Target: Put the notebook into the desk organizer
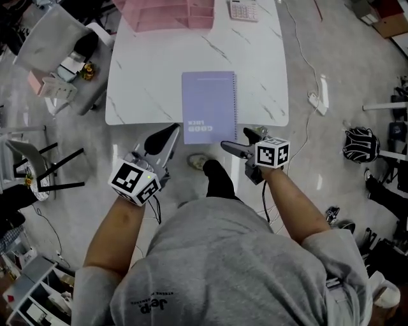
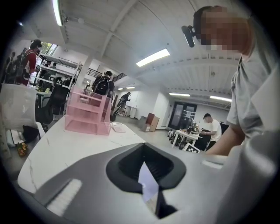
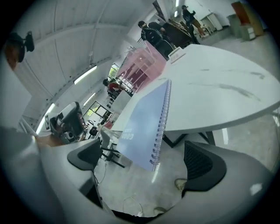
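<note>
Nearest, left gripper [image 1: 171, 132] clenched on nothing, tip just beside the near left corner of the notebook [image 1: 209, 105]. Alongside, right gripper [image 1: 242, 141] released, jaws wide apart, just off the near right corner, spiral edge ahead between them, not touching. Beyond both, notebook closed and flat on the white desk [image 1: 146, 76], near end overhanging the edge. Farthest back, well apart, pink organizer [image 1: 167, 16], calculator [image 1: 243, 9] beside it.

Extended forward side by side, the left hand-held gripper [image 1: 171, 130] has its jaws pressed together; the right hand-held gripper's [image 1: 234, 138] stand apart, empty.
</note>
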`<state>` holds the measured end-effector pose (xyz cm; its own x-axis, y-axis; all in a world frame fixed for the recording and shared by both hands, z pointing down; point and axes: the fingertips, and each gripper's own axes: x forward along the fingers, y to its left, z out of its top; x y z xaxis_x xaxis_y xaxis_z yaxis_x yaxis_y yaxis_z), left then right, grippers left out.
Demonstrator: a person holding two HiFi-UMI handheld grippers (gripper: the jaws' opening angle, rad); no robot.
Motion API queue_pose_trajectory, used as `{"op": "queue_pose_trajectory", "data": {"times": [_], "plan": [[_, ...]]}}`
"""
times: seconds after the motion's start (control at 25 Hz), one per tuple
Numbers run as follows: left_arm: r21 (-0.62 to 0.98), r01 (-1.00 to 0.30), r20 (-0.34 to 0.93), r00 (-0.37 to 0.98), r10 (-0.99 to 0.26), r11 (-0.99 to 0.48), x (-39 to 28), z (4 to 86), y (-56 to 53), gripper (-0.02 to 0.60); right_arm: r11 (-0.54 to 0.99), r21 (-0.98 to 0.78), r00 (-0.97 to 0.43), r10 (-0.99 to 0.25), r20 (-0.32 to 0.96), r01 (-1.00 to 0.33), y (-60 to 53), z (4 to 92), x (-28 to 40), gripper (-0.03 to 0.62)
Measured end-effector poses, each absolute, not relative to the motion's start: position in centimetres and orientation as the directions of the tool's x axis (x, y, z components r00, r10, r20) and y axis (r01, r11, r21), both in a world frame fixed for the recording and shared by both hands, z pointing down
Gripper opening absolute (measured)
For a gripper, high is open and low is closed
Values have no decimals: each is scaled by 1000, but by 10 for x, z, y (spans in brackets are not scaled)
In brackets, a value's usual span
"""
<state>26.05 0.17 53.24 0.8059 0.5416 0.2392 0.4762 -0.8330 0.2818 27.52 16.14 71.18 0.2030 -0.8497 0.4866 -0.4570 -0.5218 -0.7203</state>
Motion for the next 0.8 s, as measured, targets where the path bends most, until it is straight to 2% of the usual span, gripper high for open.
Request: {"op": "queue_pose_trajectory", "data": {"times": [0.24,0.64,0.68,0.72,0.76,0.8], "plan": [[285,456,268,806,527,-843,261,545,-1,58,-457,-833,130,-889,439,-311,143,733,285,572],[296,425,285,815,504,-855,253,551,-14,58,-355,-918,45,-935,353,-176,116,737,281,559],[297,423,283,817,502,-856,253,551,-16,58,-349,-922,43,-937,347,-165,115,737,281,514],[298,421,282,818,501,-857,252,551,-17,58,-347,-925,52,-938,343,-157,115,736,283,432],[297,420,281,820,499,-858,252,550,-18,58,-347,-926,72,-938,340,-149,116,734,286,307],[296,418,280,822,496,-859,251,549,-20,58,-345,-928,96,-938,334,-139,117,731,289,97]]}}
